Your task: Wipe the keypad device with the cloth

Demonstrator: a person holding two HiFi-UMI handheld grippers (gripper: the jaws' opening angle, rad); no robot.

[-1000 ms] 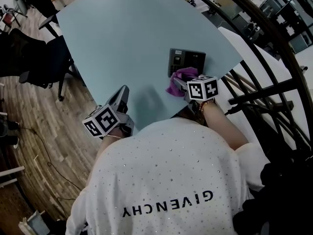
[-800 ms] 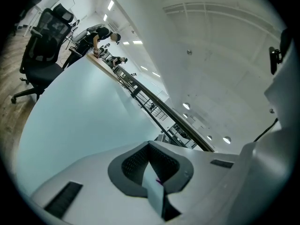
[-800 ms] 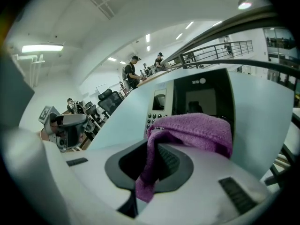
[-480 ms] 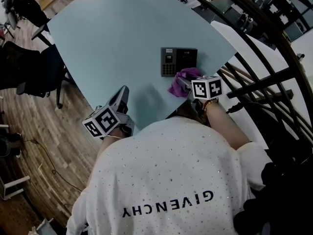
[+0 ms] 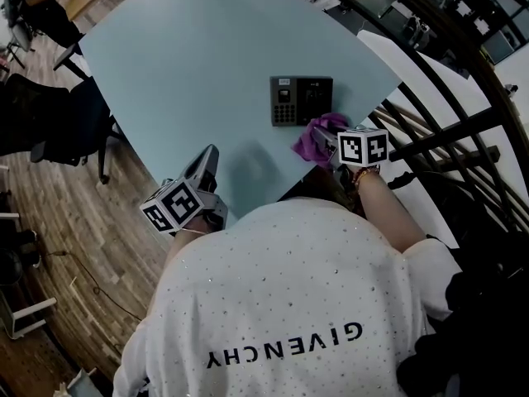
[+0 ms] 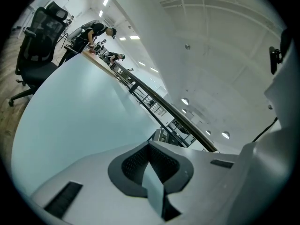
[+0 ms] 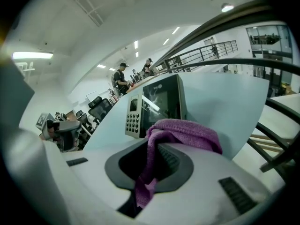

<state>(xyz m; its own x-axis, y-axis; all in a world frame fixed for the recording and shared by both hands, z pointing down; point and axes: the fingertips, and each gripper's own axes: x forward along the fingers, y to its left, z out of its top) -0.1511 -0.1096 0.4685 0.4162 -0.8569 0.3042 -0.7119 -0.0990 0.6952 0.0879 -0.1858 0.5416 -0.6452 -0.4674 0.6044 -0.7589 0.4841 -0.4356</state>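
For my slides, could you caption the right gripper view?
Right gripper, shut on a purple cloth, faces the keypad device.

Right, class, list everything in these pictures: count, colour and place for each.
table: one, pale blue, centre
keypad device: one, dark grey, on the table near its right edge
cloth: one, purple, just nearer than the device, in the right gripper
office chair: one, black, left of the table
railing: one, dark, right of the table
floor: wood-brown, left
shirt: one, white, on the person, bottom
left gripper: one, grey, shut and empty, at the table's near edge
right gripper: one, grey, shut on the cloth
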